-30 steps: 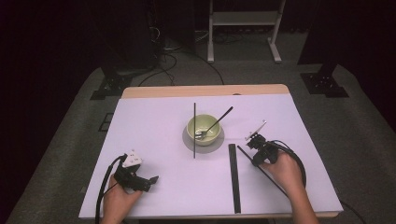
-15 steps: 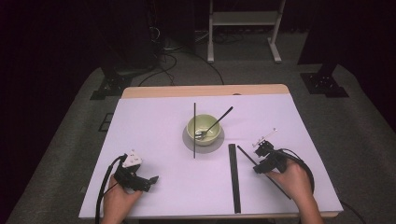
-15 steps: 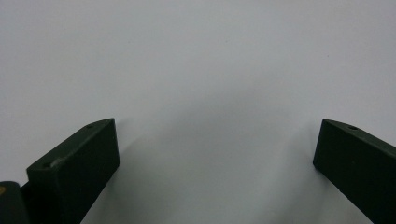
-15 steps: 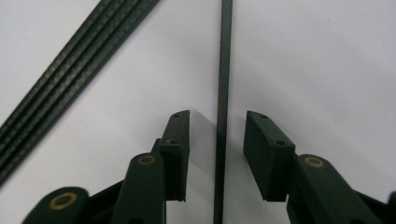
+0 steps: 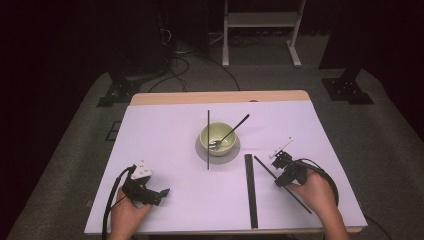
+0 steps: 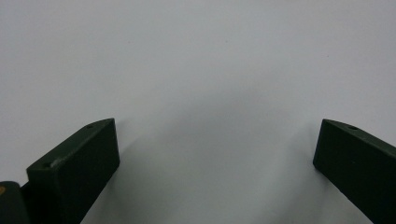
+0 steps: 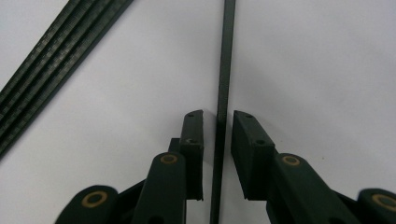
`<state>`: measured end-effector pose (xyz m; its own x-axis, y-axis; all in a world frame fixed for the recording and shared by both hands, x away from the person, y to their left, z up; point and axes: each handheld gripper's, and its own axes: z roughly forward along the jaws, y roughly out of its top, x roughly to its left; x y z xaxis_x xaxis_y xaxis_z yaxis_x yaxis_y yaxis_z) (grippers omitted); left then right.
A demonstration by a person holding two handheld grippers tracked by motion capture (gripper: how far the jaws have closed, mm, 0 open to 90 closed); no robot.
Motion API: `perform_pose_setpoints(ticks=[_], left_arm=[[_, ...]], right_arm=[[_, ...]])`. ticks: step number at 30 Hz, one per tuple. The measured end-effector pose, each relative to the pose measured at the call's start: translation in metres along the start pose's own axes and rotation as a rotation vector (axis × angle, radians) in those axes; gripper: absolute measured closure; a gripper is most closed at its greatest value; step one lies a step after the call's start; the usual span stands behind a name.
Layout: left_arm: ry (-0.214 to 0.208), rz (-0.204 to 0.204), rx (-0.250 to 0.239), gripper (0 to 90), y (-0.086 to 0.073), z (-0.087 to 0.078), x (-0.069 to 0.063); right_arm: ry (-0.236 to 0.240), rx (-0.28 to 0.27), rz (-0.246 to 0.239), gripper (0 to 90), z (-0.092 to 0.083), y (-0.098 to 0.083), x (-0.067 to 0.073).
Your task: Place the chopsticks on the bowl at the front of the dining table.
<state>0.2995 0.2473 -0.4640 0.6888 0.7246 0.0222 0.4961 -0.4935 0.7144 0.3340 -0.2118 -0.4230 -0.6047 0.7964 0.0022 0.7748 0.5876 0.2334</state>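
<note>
A thin black strip lies slantwise on the pale table cover at the near right. My right gripper is set over it, pointing away and to the left. In the right gripper view the strip runs between the jaws of that gripper, which have just been closing. The right pad is against the strip and a sliver of table shows beside the left pad. My left gripper rests at the near left, and in its own view the left gripper is wide open over bare cover.
A green bowl on a grey saucer holds a black utensil at the table's middle. A long black stick lies just left of it. A flat black bundle of strips lies between bowl and right gripper.
My right gripper has edged slightly toward the near right along the thin strip. The left hand and gripper have stayed put.
</note>
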Motion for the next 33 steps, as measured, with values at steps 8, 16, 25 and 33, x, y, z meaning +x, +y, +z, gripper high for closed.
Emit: perform_pose_setpoints(ticks=[8,16,25,33], left_arm=[[-0.001,0.0,0.002,0.0,0.0,0.0,0.0],[-0.001,0.0,0.002,0.0,0.0,0.0,0.0],[0.0,0.0,0.002,0.0,0.0,0.0,0.0],[0.0,0.0,0.002,0.0,0.0,0.0,0.0]], right_arm=[[0.009,0.064,-0.003,79.5,0.001,0.009,0.001],[0.017,0.102,0.005,84.4,0.002,0.015,0.0],[0.021,0.133,0.021,85.8,0.003,0.019,-0.001],[0.027,0.096,0.083,85.9,-0.005,0.015,-0.008]])
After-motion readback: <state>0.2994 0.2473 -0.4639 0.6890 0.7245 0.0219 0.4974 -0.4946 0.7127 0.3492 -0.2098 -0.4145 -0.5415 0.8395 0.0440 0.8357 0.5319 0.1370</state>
